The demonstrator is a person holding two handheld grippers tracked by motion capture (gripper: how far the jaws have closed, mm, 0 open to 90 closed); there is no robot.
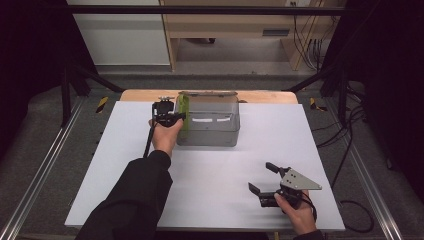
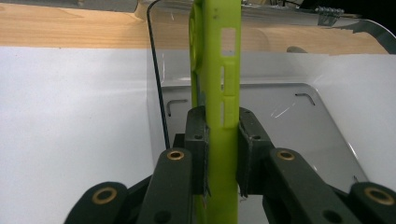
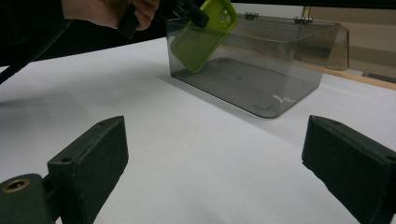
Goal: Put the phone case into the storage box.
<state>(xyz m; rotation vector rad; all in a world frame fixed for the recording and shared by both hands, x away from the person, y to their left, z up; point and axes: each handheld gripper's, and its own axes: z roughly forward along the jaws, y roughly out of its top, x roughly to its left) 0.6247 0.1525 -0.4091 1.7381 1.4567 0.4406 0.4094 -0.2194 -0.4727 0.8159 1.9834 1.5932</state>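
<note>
**Green phone case held over the clear box**

High view, near to far: the right gripper rests on the white bench, jaws wide and empty. Farther off, the left gripper clamps the green phone case at the clear box's left end; its lower end is cut off.

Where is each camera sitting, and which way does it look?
High view: above the table, looking forward and down; both forearms and claws show.
Left gripper view: on the left claw, looking along its jaws, shut on the green phone case at the clear box.
Right gripper view: on the open right claw, low over the table, facing the box; the other hand shows.
All share case and box.
</note>
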